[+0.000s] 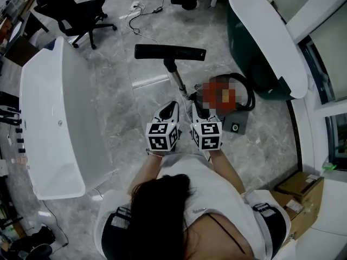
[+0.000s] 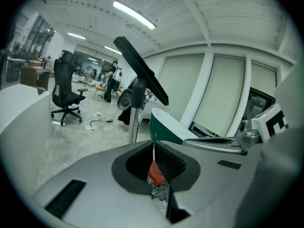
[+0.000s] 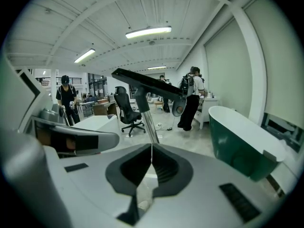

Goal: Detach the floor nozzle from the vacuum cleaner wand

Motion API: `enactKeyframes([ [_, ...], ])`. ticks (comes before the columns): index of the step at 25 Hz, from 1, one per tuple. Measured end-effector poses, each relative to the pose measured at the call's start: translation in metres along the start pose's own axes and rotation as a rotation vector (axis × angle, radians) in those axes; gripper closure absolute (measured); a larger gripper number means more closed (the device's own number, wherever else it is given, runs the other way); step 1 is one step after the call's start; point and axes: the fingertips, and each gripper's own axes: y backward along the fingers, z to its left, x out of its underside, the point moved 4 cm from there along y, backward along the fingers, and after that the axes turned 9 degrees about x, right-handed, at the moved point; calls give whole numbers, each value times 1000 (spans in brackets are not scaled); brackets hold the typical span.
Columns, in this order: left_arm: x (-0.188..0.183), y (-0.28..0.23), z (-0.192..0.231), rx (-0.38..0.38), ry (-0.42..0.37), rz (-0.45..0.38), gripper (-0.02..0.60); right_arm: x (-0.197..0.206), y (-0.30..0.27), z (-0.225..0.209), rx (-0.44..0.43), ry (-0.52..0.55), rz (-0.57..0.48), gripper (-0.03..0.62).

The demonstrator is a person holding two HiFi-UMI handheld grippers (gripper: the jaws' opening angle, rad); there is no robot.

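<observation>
Two grippers sit side by side below the wand point(image 1: 178, 83) in the head view: the left gripper point(image 1: 172, 106) and the right gripper point(image 1: 195, 112) each have their jaws pressed together with nothing clamped between them. Through the left jaws' recess the red vacuum body point(image 2: 155, 172) shows. The wand runs forward between the two grippers to the floor nozzle point(image 1: 169, 52), which is attached at its far end; in both gripper views the nozzle stands above the jaws against the ceiling. Bare grey floor point(image 1: 124, 107) opens left of the wand up to the white bathtub point(image 1: 40, 161). The green bathtub point(image 1: 265, 37) closes off the right side. An office chair point(image 1: 76, 12) stands well apart, beyond the white tub.
</observation>
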Motion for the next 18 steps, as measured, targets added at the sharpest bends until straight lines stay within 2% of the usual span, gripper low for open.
enactKeyframes([
  [18, -20, -33, 34, -3, 16, 12, 568, -27, -50, -4, -37, -13, 17, 577],
])
